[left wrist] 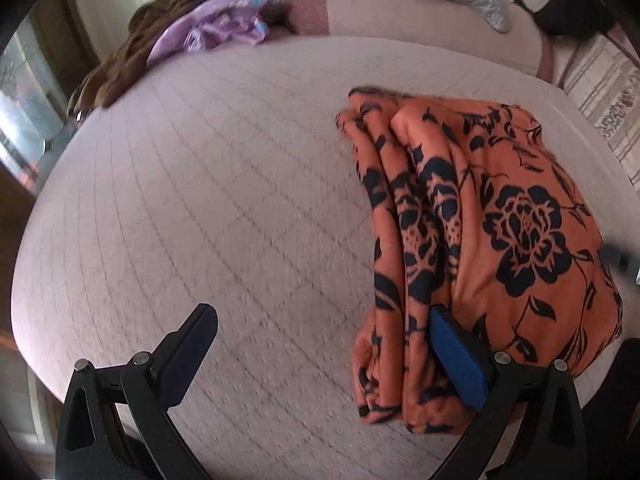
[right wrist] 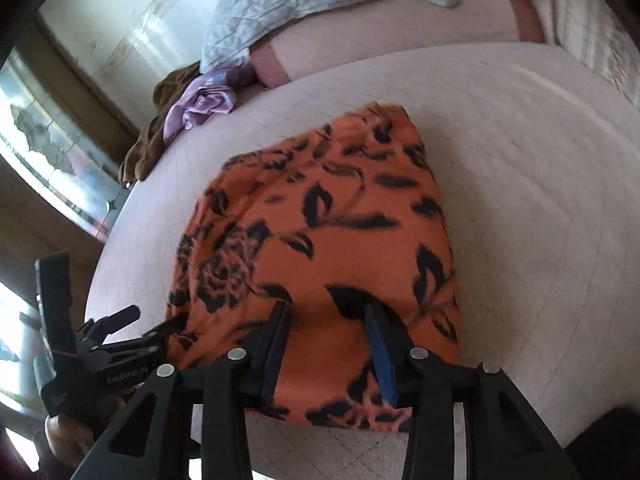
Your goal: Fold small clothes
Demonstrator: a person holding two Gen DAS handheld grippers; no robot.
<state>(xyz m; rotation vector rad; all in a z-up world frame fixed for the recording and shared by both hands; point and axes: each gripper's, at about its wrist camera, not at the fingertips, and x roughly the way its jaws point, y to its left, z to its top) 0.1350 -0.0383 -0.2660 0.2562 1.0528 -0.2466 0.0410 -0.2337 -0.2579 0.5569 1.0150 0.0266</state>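
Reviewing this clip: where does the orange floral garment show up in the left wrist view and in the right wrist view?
Left wrist: the orange floral garment lies folded on the right half of the picture, its near edge against one finger of the left gripper.
Right wrist: it fills the centre and lower middle, with the right gripper pressing into its near edge.
Shared landmark: the purple cloth on the brown pile, upper left in both.
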